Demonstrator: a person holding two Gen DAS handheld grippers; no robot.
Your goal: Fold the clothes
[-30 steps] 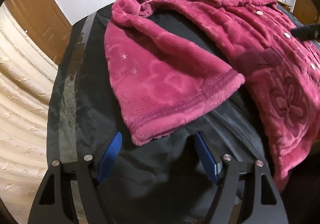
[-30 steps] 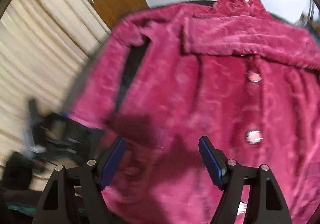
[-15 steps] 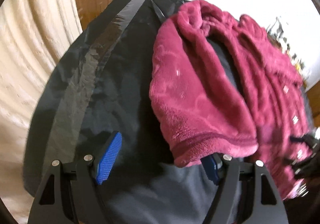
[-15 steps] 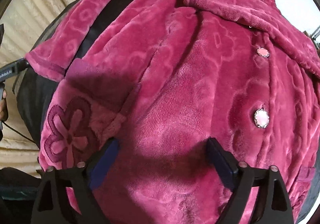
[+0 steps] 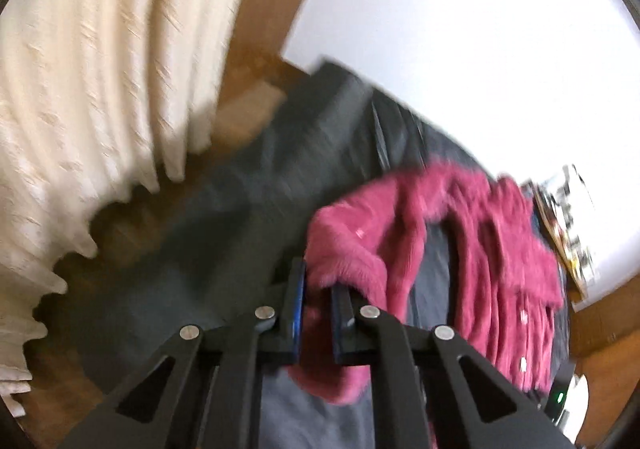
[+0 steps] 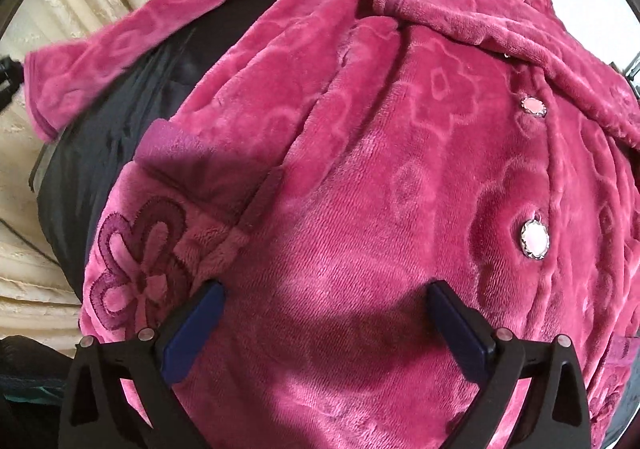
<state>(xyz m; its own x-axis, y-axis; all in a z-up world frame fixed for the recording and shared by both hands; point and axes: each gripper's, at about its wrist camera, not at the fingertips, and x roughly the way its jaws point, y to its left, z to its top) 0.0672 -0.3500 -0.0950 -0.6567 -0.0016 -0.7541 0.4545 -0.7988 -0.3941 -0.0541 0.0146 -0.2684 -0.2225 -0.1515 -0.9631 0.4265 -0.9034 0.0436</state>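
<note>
Spread across a dark-covered table (image 6: 84,153): a plush magenta robe (image 6: 360,153), buttoned front up, 2 pearly buttons (image 6: 535,237) showing. Left gripper (image 5: 318,301) clamped tight on the cuff of the sleeve (image 5: 352,249), lifted clear of the dark cover. Right gripper (image 6: 326,323) pointing steeply down over the robe's front, jaws opening to full width, nothing pinched between the blue pads (image 6: 460,333). Cream curtain (image 5: 88,89) and wooden door behind, blurred.

Motion blur is smearing the whole left wrist view — curtain (image 5: 92,97), wall (image 5: 460,49) blowing out white. The right wrist view is staying sharp, daylit, shadow pooling on the fleece robe (image 6: 360,209) — fisheye edges bending.
</note>
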